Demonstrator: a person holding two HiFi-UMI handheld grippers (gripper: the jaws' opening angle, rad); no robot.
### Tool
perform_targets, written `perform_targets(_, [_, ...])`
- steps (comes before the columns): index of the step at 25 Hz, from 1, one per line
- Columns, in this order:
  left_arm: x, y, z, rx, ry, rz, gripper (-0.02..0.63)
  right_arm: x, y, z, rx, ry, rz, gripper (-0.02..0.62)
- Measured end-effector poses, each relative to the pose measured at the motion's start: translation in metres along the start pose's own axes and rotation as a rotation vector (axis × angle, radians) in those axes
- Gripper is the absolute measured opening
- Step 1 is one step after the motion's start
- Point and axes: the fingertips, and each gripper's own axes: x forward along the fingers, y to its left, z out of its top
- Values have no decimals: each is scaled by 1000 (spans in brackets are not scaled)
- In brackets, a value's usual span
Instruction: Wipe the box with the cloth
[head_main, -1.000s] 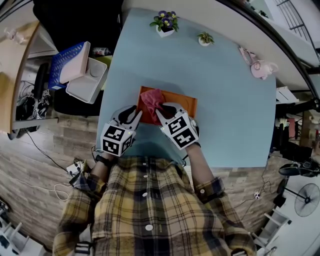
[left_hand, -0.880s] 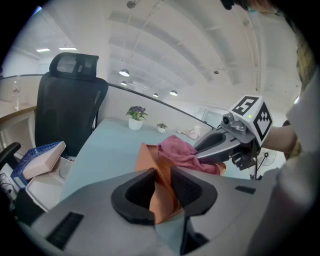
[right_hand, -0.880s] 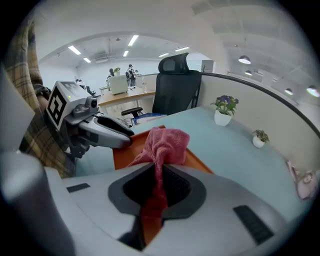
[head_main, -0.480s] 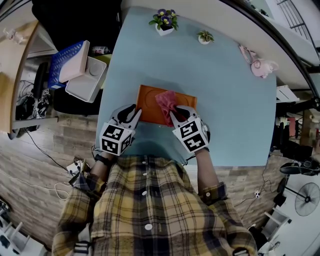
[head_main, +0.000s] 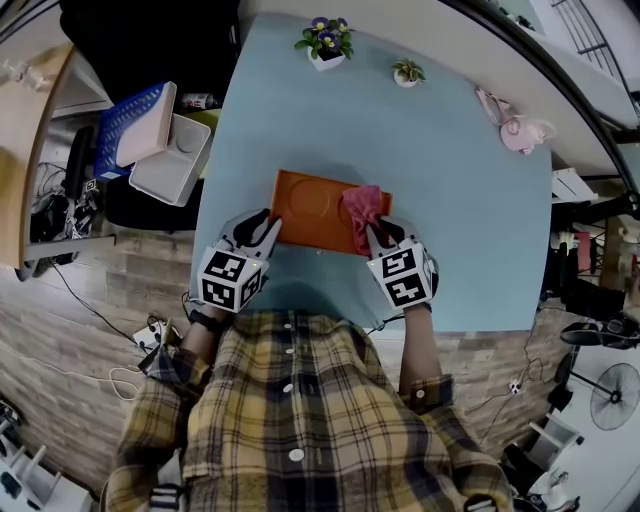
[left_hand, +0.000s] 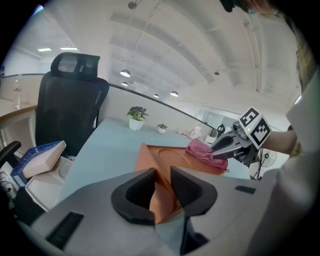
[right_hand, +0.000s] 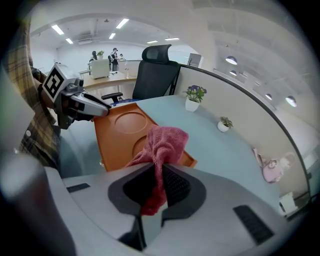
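My left hand-held gripper (head_main: 262, 232) is clamped on the orange box (head_main: 310, 205) at its 7 o'clock corner. My right hand-held gripper (head_main: 383, 232) is clamped on the pink terry cloth (head_main: 362, 205), which is bunched on the box's 3 o'clock end. The box is shallow, smooth and rectangular, with a round recess moulded in. It sits near the 6 o'clock edge of the pale blue counter (head_main: 460, 180). There's open counter from 12 to 3 o'clock. A white pot of purple flowers (head_main: 325, 45) and a small green plant (head_main: 406, 75) stand at the 12 o'clock edge. The gripper cubes carry black-and-white square markers.
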Motion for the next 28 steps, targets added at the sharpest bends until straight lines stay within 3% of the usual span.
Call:
perform_targets(8, [-1,1,0,9,-2,-3,97,-26,-14,-22,21,24,-80,49])
perform_targets(14, [0,0,0,5,-5,-4,97,-34,-25,-31,92,-10,-95,49])
perform_targets(18, [0,0,0,6,-6,-4,97,-53,-31,-9,141,-122,-102,49])
perform_targets(22, [-2,1,0,5,-6,-3,97,-70,-15,32,158,-251,-44,49])
perform_targets(28, [-1,2,1,3,-8,-3,97,-57,53,91,107,-363,162,49])
